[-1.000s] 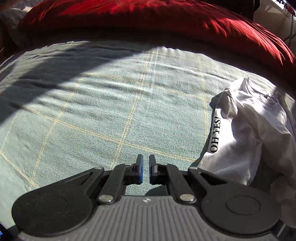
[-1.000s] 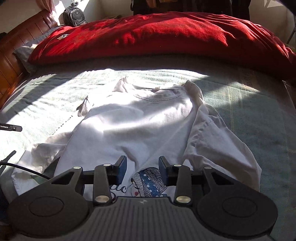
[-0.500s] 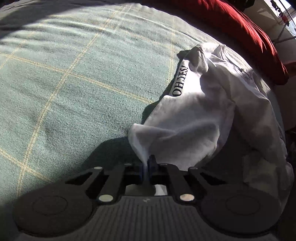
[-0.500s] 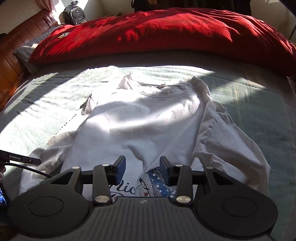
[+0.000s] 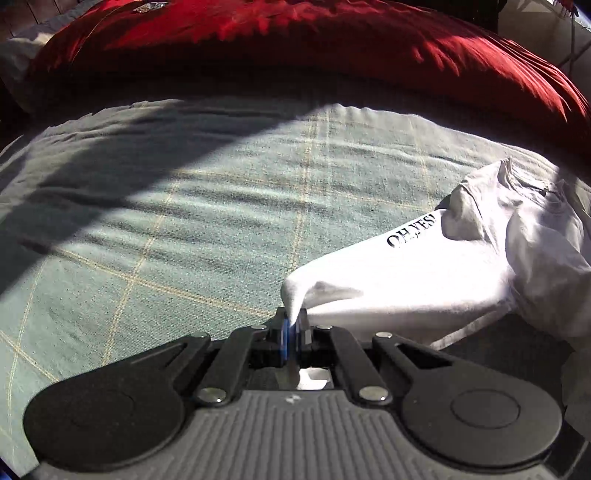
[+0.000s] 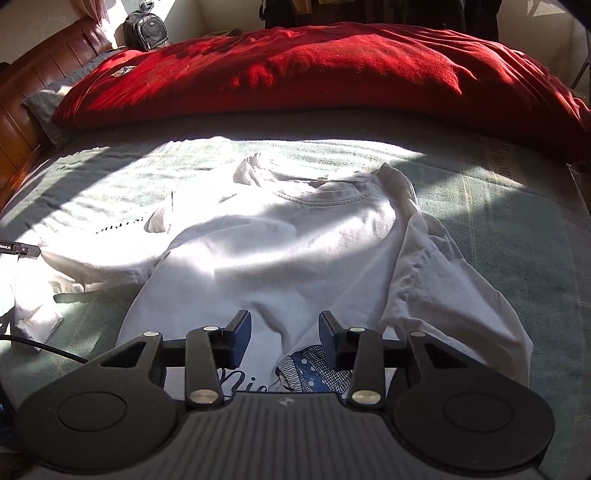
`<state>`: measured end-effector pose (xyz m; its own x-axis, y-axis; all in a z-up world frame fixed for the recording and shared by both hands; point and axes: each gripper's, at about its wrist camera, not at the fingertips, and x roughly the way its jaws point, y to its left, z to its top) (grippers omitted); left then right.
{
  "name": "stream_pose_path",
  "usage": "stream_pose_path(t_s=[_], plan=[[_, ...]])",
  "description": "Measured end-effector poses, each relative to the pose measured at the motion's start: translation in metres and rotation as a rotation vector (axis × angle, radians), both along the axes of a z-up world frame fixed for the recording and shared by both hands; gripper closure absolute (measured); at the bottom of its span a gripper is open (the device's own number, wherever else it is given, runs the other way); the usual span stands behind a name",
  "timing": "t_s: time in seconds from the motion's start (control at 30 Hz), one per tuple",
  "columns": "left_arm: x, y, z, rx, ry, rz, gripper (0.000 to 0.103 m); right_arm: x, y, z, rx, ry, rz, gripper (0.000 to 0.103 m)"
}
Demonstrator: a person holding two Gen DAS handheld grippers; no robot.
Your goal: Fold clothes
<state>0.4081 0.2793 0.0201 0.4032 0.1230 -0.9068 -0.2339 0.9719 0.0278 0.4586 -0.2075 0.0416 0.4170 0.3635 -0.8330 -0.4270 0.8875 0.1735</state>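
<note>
Now the left claw (image 5: 293,325) pinches the white T-shirt (image 5: 424,273); the right claw (image 6: 285,334) hovers agape above it.

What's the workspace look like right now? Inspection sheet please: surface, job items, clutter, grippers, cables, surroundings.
Surface: green checked bedspread, wrinkled, part sun, part shadow.
Job's things: white T-shirt spread out, collar far, creased; print near the hem.
Clutter: nothing seen.
Grippers: left gripper shut on the shirt's edge, pulling it into a peak; right gripper open above the hem, gripping nothing.
Cables: black cable at the left edge.
Surroundings: red duvet, wooden headboard, black backpack.
</note>
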Motion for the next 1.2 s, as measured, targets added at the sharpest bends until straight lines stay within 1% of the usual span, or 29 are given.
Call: stream_pose_path(t_s=[0.07,0.1,0.13,0.23,0.27,0.3,0.37,0.43,0.53,0.6,0.63,0.67,0.7,0.73,0.8,0.87,0.97,1.07,1.13,1.2], plan=[[0.011,0.011,-0.003,0.028,0.009,-0.004,0.102,0.000,0.000,0.000,-0.006,0.000,-0.007,0.058],[0.017,0.017,-0.006,0.054,0.012,-0.003,0.101,0.000,0.000,0.000,-0.009,-0.001,-0.011,0.058],[0.022,0.023,-0.008,0.059,0.016,0.006,0.101,0.001,-0.001,0.000,-0.012,-0.003,-0.014,0.058],[0.032,0.037,-0.017,0.049,0.034,0.039,0.099,0.001,-0.002,0.001,-0.026,-0.005,-0.031,0.058],[0.034,0.038,-0.021,0.045,0.048,0.045,0.092,0.002,-0.003,0.000,-0.029,-0.003,-0.036,0.058],[0.036,0.039,-0.025,0.042,0.063,0.050,0.090,0.002,-0.004,0.000,-0.033,0.000,-0.042,0.058],[0.035,0.036,-0.028,0.038,0.076,0.051,0.090,0.002,-0.005,-0.001,-0.042,0.006,-0.055,0.058],[0.029,0.032,-0.023,0.041,0.068,0.039,0.090,0.001,-0.007,-0.002,-0.050,0.013,-0.070,0.058],[0.019,0.028,-0.013,0.037,0.063,0.042,0.084,-0.003,-0.010,-0.002,-0.072,0.027,-0.096,0.058],[0.009,0.024,-0.006,0.051,0.068,0.047,0.078,-0.009,-0.016,-0.001,-0.096,0.032,-0.118,0.058],[0.004,0.020,-0.002,0.060,0.072,0.051,0.077,-0.012,-0.019,-0.001,-0.102,0.034,-0.130,0.058],[-0.002,0.015,0.002,0.060,0.069,0.049,0.077,-0.015,-0.023,0.000,-0.108,0.036,-0.142,0.057],[-0.008,0.010,0.006,0.057,0.065,0.046,0.077,-0.019,-0.027,0.000,-0.114,0.037,-0.157,0.054],[-0.013,0.002,0.010,0.053,0.060,0.043,0.077,-0.023,-0.033,-0.001,-0.117,0.039,-0.177,0.052],[-0.023,-0.016,0.016,0.046,0.049,0.039,0.074,-0.029,-0.045,-0.005,-0.112,0.047,-0.213,0.052],[-0.028,-0.037,0.020,0.040,0.043,0.012,0.073,-0.032,-0.056,-0.011,-0.106,0.061,-0.249,0.052],[-0.026,-0.083,0.019,0.029,0.042,-0.033,0.073,-0.033,-0.072,-0.021,-0.069,0.080,-0.270,0.052],[-0.017,-0.132,0.019,0.013,0.021,-0.081,0.073,-0.034,-0.086,-0.027,-0.058,0.077,-0.252,0.052],[-0.005,-0.171,0.026,0.015,-0.006,-0.107,0.073,-0.035,-0.099,-0.031,-0.097,0.054,-0.227,0.052],[0.007,-0.208,0.031,0.004,-0.013,-0.123,0.073,-0.038,-0.116,-0.034,-0.136,0.032,-0.207,0.052]])
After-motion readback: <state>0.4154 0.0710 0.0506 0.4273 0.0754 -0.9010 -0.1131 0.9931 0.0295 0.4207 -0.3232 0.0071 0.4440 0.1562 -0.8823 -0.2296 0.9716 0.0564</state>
